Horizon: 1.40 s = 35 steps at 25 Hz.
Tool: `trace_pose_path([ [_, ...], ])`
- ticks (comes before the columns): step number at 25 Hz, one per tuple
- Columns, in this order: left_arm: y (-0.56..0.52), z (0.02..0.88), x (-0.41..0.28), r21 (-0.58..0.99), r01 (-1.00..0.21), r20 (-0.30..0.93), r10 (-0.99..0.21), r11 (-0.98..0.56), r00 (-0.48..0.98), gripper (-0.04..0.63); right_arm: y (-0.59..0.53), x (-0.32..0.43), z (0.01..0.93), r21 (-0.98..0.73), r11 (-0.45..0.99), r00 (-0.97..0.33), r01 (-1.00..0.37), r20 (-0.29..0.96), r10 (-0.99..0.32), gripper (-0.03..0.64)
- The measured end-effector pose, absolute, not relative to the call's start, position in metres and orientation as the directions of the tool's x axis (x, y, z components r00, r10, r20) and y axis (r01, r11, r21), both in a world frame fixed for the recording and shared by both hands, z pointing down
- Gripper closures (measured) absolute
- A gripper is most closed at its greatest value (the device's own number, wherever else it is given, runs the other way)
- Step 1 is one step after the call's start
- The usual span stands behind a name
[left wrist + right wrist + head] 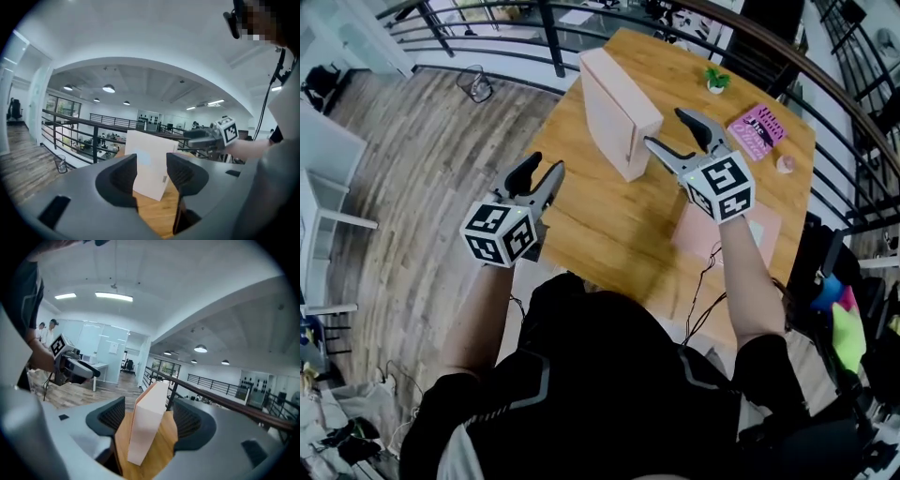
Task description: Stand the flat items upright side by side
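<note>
Pale box (619,112) stood upright on tabletop (600,234). Right tongs (666,128) gaped empty just right of it; left tongs (546,167), also apart and empty, hung near-left.

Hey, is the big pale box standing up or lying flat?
Upright. The box stands on a narrow edge on the wooden table, broad faces vertical.

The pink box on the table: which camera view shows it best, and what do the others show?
The head view: the pink box shows whole, standing upright on the wooden table, top and two sides visible. The left gripper view shows one broad pale face; the right gripper view shows its narrow end, edge-on.
</note>
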<state>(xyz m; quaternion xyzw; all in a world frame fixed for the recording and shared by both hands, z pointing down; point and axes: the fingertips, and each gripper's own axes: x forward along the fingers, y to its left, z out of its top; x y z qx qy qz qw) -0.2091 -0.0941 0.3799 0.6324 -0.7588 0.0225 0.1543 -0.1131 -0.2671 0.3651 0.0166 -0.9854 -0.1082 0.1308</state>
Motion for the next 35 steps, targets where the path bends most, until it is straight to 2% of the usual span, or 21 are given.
trace_pose_path([
  [5, -0.078, 0.352, -0.243, 0.074, -0.966, 0.223, -0.949, 0.246, -0.225, 0.380, -0.270, -0.116, 0.396, 0.005, 0.993, -0.959, -0.118, 0.258, -0.115, 0.241],
  [12, -0.060, 0.347, -0.302, 0.062, -0.973, 0.225, -0.953, 0.224, -0.205, 0.380, -0.274, -0.140, 0.440, -0.110, 0.963, -0.923, -0.245, 0.329, -0.197, 0.225],
  [18, -0.057, 0.343, -0.332, -0.006, -0.986, 0.237, -0.957, 0.169, -0.166, 0.380, -0.285, -0.161, 0.467, -0.088, 0.938, -0.882, -0.336, 0.378, -0.280, 0.233],
  [22, -0.060, 0.352, -0.342, 0.022, -0.991, 0.238, -0.964, 0.131, -0.122, 0.380, -0.285, -0.161, 0.475, -0.093, 0.921, -0.866, -0.378, 0.388, -0.315, 0.299],
  [25, -0.059, 0.356, -0.356, 0.040, -0.991, 0.237, -0.965, 0.127, -0.114, 0.380, -0.283, -0.166, 0.475, -0.091, 0.903, -0.843, -0.419, 0.407, -0.351, 0.316],
  [35, -0.050, 0.365, -0.393, 0.080, -0.990, 0.209, -0.973, 0.113, -0.094, 0.388, -0.256, -0.208, 0.476, -0.090, 0.797, -0.738, -0.597, 0.451, -0.502, 0.321],
])
